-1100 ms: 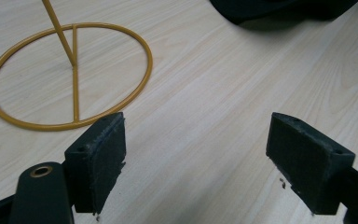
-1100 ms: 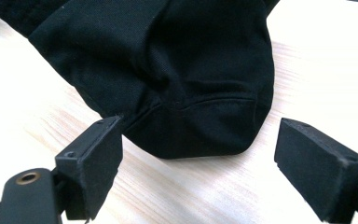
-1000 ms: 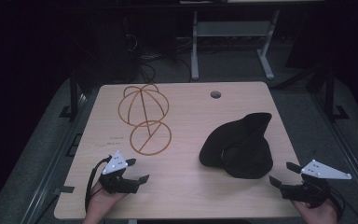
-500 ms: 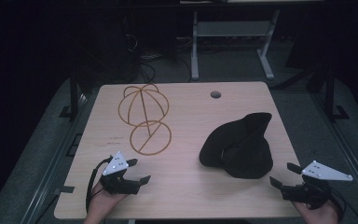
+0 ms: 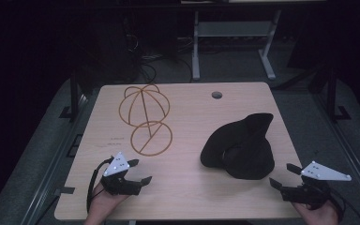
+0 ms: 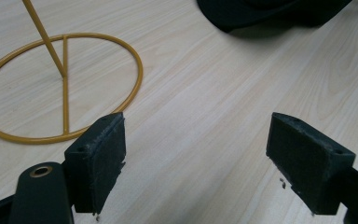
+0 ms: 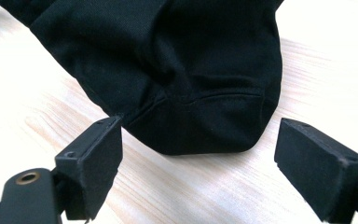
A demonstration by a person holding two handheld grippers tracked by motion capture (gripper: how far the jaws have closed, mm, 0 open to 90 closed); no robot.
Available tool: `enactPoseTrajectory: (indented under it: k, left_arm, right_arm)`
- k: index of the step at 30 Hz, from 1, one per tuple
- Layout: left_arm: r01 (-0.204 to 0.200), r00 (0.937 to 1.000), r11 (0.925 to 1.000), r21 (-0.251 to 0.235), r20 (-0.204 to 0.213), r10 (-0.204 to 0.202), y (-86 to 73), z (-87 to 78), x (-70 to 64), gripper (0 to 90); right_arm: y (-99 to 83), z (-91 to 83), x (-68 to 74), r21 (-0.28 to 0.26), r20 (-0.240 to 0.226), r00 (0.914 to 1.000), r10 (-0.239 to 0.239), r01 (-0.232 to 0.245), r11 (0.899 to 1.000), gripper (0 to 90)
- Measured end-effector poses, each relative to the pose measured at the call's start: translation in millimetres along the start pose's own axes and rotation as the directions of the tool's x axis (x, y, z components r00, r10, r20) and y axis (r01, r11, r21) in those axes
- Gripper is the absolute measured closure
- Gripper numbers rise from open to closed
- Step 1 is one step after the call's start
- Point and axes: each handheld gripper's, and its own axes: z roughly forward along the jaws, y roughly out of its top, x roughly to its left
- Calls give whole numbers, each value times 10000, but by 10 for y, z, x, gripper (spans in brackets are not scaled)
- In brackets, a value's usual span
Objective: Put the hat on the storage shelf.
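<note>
On the pale wooden bench (image 5: 187,187), we are holding the left gripper (image 5: 138,172) and right gripper (image 5: 281,176) at the near edge, jaws spread and empty; beyond, a black cap (image 5: 241,145) is lying beside a yellow wire hat stand (image 5: 145,117).

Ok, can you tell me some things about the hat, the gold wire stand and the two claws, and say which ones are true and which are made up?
1. The black hat lies on the table. True.
2. The gold wire stand has the hat on it. False: the stand is bare, and the hat lies apart from it.
3. The left claw is open. True: its jaws stand wide apart, holding nothing.
4. The right claw is squeezing the hat. False: it is open, and the hat lies in front of it, ungripped.
5. The stand's round base rests flat on the table. True.
</note>
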Motion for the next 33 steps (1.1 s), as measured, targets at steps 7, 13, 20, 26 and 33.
enactPoseTrajectory:
  k: [7,13,20,26,33]
  left_arm:
    - [-110,9999,9999,20,40,109,5,-1,-21,194]
    - [-71,10000,10000,2,-23,71,-4,-17,1,194]
    - [1,10000,10000,-54,-44,-1,-8,-35,11,194]
    - [-39,10000,10000,-9,-34,39,-10,-37,16,194]
    - [-29,10000,10000,-18,-42,29,-9,-38,16,194]
  right_arm:
    - [8,-8,27,-30,46,9999,-94,95,10000,146]
    - [0,0,35,80,80,9999,-112,112,9999,146]
    - [2,-29,28,-49,112,9998,-153,154,9999,146]
    - [-2,-24,27,1,120,9998,-161,161,9999,146]
    - [-9,-29,29,17,105,9999,-126,126,9999,145]
